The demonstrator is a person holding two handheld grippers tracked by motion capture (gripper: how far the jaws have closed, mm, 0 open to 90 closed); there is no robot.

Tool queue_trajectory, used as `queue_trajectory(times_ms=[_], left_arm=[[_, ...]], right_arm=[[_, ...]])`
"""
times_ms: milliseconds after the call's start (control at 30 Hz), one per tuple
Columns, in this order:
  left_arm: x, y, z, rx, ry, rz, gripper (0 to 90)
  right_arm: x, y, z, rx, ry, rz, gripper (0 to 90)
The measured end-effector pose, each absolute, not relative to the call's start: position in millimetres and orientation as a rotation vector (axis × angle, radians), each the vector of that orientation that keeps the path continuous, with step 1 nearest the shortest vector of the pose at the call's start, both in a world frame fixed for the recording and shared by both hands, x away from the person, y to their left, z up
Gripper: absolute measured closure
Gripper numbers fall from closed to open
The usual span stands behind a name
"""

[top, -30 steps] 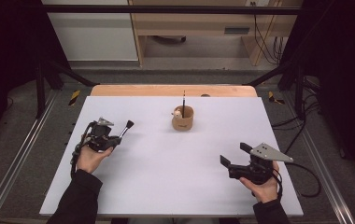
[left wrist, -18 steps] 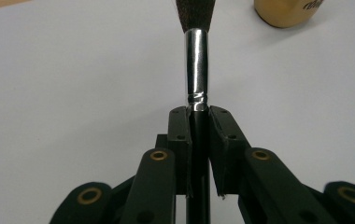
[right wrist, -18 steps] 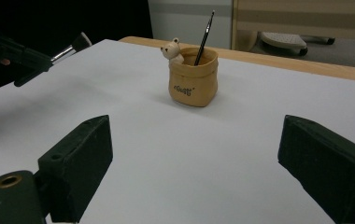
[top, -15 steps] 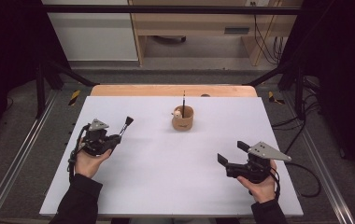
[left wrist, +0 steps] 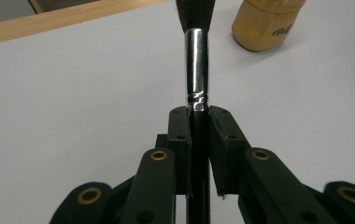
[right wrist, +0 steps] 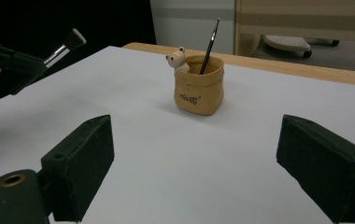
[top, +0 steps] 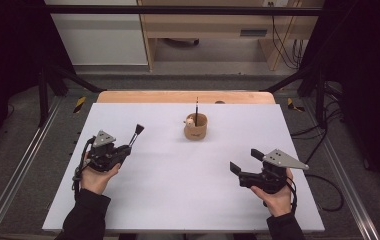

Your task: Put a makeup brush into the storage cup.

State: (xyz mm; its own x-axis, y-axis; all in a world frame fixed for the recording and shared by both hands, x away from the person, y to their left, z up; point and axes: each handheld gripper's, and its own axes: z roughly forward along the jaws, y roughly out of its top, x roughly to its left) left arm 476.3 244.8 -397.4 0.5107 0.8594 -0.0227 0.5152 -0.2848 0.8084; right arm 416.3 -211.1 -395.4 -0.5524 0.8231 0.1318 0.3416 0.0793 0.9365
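A brush, with a chrome ferrule and dark bristles, is clamped by its black handle in the left gripper, held above the left of the white table. A tan pot with a small bear figure and dark lettering too blurred to read stands near the table's far middle, holding a thin dark stick. The right gripper hovers near the right, jaws wide apart.

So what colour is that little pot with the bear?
Tan-yellow pot, cream bear; clearest in the right gripper view.

On table: pen holder at centre rear, pen upright inside. Left gripper at left, nearer front edge, brush between jaws, bristles toward holder. Right gripper at right front, well apart from holder.
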Motion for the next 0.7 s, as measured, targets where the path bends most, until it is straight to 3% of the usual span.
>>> queue_trajectory(times_ms=[700], left_arm=[[463, 224, -383, 1.899, 1.054, 0.591, 79.0]], right_arm=[[434, -176, -379, 1.107, 1.948, 1.568, 12.4]])
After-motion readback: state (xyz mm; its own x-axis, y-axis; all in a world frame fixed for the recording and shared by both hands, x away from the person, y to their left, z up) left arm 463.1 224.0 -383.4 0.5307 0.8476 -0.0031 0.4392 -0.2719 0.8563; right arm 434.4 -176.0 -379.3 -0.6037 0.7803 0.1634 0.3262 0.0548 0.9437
